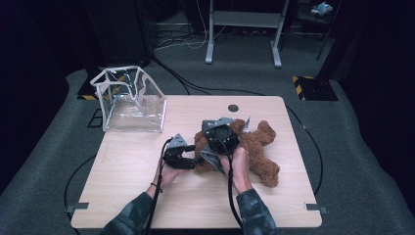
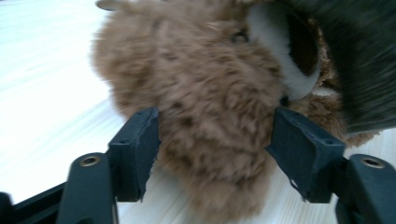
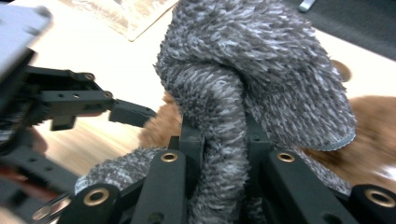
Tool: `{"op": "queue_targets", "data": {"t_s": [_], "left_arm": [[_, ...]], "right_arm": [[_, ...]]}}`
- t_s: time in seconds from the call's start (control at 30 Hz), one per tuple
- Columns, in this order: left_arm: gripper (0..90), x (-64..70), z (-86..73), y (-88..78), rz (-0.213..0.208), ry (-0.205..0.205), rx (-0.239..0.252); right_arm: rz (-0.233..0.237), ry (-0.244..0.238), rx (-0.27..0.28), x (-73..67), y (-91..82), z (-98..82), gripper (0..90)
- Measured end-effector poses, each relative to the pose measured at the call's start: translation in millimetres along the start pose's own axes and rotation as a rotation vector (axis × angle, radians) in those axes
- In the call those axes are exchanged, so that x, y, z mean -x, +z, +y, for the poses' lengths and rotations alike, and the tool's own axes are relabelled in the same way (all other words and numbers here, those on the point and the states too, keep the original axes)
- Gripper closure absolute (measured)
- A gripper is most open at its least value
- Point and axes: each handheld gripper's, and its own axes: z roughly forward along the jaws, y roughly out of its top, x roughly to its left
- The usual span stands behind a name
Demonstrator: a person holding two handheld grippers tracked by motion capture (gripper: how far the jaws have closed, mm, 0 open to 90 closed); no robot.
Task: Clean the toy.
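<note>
The right gripper [image 3: 219, 140] pinches a grey cloth [image 3: 261, 79] over the bear [image 1: 254, 144], mid-table. The left gripper [image 2: 215, 140] straddles the bear's head [image 2: 201, 93], pads seemingly pressing its fur. Best hold that head steady while drawing the cloth gently; the clear bag [image 1: 129, 100] stands well apart.

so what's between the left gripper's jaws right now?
A brown furry part of the teddy bear, seen in the left gripper view: both jaws flank the fur and look pressed against it. In the high view the left gripper meets the bear's left side.
</note>
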Motion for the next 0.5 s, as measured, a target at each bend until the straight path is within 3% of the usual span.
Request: {"op": "queue_targets", "data": {"t_s": [0.13, 0.2, 0.3, 0.5], "left_arm": [[32.1, -21.0, -6.0, -16.9, 0.049, -0.034, -0.027], [32.3, -29.4, -9.4, -20.3, 0.067, -0.06, -0.033], [32.5, -34.2, -11.9, -19.2, 0.087, -0.089, -0.041], [32.6, -32.6, -11.6, -12.2, 0.117, -0.078, -0.055]], "right_arm": [[0.021, -0.017, -0.034, -6.6, 20.3, -3.8, 75.8], [0.029, -0.011, -0.021, -9.9, 20.8, -8.3, 75.8], [0.05, -0.012, 0.008, -14.0, 12.4, -10.8, 75.9], [0.07, -0.035, -0.027, -22.6, 17.8, -22.7, 76.0]]}}
